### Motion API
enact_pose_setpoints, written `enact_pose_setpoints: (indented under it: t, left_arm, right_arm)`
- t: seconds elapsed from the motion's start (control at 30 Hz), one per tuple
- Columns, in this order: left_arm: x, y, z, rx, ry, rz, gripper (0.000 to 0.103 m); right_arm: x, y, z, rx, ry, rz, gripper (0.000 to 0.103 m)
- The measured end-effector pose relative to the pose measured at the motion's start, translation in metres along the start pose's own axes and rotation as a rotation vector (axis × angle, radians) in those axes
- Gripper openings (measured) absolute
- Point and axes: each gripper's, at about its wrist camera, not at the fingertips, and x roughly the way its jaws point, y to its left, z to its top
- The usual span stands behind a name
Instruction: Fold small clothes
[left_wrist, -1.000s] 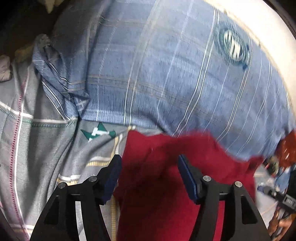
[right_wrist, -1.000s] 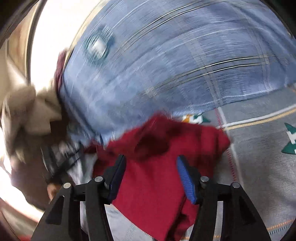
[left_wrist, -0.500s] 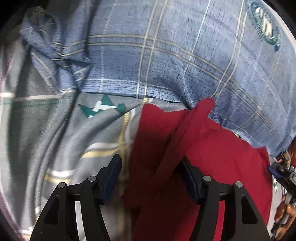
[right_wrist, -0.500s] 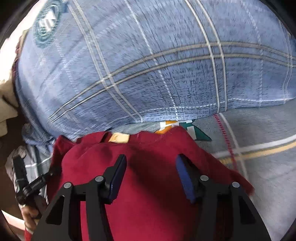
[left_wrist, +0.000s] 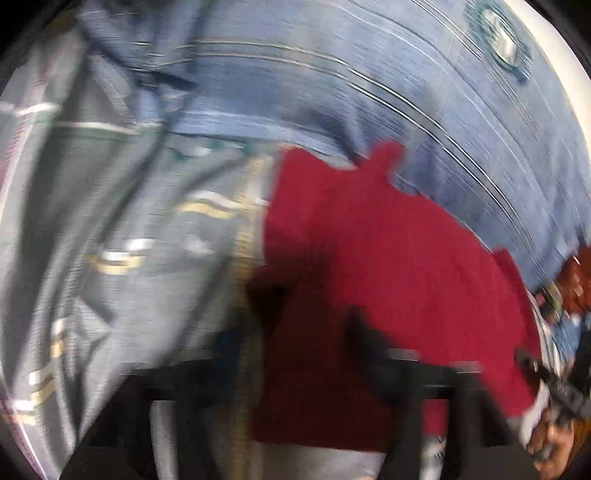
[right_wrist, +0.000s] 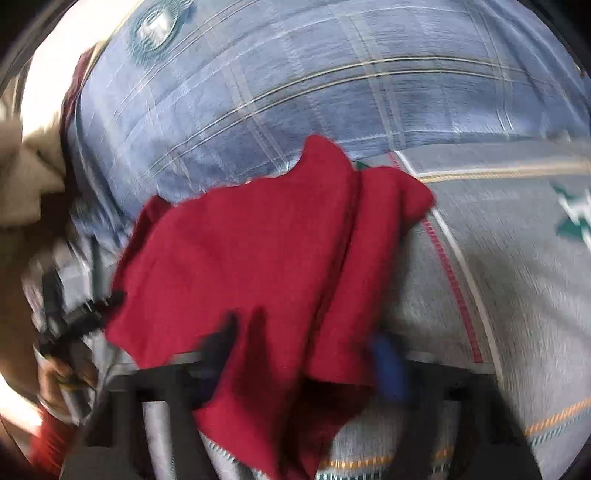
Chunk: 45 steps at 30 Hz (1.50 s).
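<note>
Plainly, the red garment (right_wrist: 266, 251) is a thin, limp piece of knit cloth: it drapes over itself, shows a soft ridge where one layer lies on another, and would sag from any point it is lifted by. It lies on the grey patterned sheet (right_wrist: 517, 295), its far edge touching the blue plaid pillow (right_wrist: 332, 92) beyond the fingertips of both tools.

In the right wrist view the right gripper (right_wrist: 306, 354) has its fingers spread, and the near part of the cloth lies between and over them, hiding part of the left finger; no pinch is visible. In the left wrist view the left gripper (left_wrist: 295, 350) is heavily blurred. Its fingers appear spread, one over the sheet just off the cloth's side edge and the other over the red fabric, but whether either touches the cloth cannot be told.

Being light and floppy, the garment should take little force, yet a single layer would likely slide off the layer below. A safer hold, as a judgement, is at the two near corners or along a doubled edge, with each pinch closing through all layers so that the fold travels together. The small tab (right_wrist: 321, 151) sticking out at the far edge may flop loose.
</note>
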Motion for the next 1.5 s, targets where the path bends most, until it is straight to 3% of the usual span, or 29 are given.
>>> enact_pose_setpoints:
  t: [0.1, 0.2, 0.27, 0.33, 0.4, 0.47, 0.5, 0.6, 0.73, 0.83, 0.87, 0.9, 0.93, 1.0, 1.1, 1.13, 1.23, 1.4, 1.5]
  left_arm:
    - [-0.013, -0.017, -0.004, 0.070, -0.003, 0.007, 0.012]
    - [-0.037, -0.022, -0.016, 0.097, -0.038, -0.048, 0.010]
    - [-0.043, -0.016, -0.024, 0.075, -0.055, -0.018, 0.011]
    - [-0.039, -0.005, -0.031, 0.050, -0.041, 0.028, 0.028]
    - [-0.037, 0.006, -0.036, 0.019, -0.055, 0.034, 0.042]
    - [-0.039, 0.016, -0.039, -0.009, -0.080, 0.024, 0.051]
    - [-0.038, 0.018, -0.038, -0.016, -0.089, 0.024, 0.054]
    - [-0.032, 0.019, -0.043, 0.003, -0.118, 0.050, 0.057]
    - [-0.029, 0.012, -0.051, 0.025, -0.117, 0.056, 0.060]
    - [-0.029, 0.016, -0.049, 0.003, -0.107, 0.036, 0.063]
    - [-0.029, 0.017, -0.047, -0.008, -0.103, 0.030, 0.063]
    - [-0.029, 0.017, -0.047, -0.010, -0.102, 0.028, 0.063]
    - [-0.028, 0.016, -0.046, -0.005, -0.102, 0.032, 0.063]
    - [-0.026, 0.015, -0.045, 0.011, -0.104, 0.037, 0.063]
    - [-0.026, 0.015, -0.045, 0.027, -0.107, 0.041, 0.065]
    - [-0.026, 0.016, -0.045, 0.027, -0.108, 0.045, 0.068]
    - [-0.025, 0.014, -0.045, 0.029, -0.114, 0.058, 0.069]
    - [-0.022, 0.013, -0.043, 0.025, -0.117, 0.063, 0.072]
    - [-0.024, 0.016, -0.042, 0.005, -0.110, 0.040, 0.072]
  right_arm:
    - [-0.013, 0.010, 0.007, -0.053, -0.029, -0.012, 0.027]
    - [-0.047, 0.015, 0.013, -0.092, -0.107, -0.001, 0.022]
    - [-0.066, 0.013, 0.016, -0.100, -0.139, -0.007, 0.022]
    - [-0.062, 0.006, 0.018, -0.091, -0.118, -0.059, 0.023]
    - [-0.046, -0.002, 0.016, -0.063, -0.050, -0.123, 0.033]
    - [-0.043, -0.007, 0.014, 0.004, -0.024, -0.197, 0.034]
    - [-0.047, -0.005, 0.014, 0.023, -0.040, -0.194, 0.035]
    - [-0.063, 0.026, 0.022, -0.006, -0.126, -0.149, 0.036]
    - [-0.041, 0.099, 0.038, -0.183, -0.130, -0.081, 0.034]
    - [-0.033, 0.137, 0.048, -0.268, -0.181, -0.236, 0.038]
    - [-0.033, 0.143, 0.049, -0.282, -0.200, -0.291, 0.046]
    - [-0.035, 0.145, 0.051, -0.279, -0.213, -0.307, 0.054]
    - [-0.035, 0.148, 0.052, -0.266, -0.219, -0.276, 0.054]
    - [-0.018, 0.156, 0.053, -0.262, -0.161, -0.128, 0.053]
    - [0.029, 0.183, 0.055, -0.308, -0.066, -0.040, 0.050]
    - [0.046, 0.194, 0.056, -0.337, -0.050, -0.039, 0.050]
    - [0.103, 0.229, 0.064, -0.376, 0.016, -0.025, 0.033]
    - [0.184, 0.255, 0.078, -0.347, 0.125, -0.057, 0.037]
    - [0.197, 0.262, 0.076, -0.377, 0.108, -0.082, 0.038]
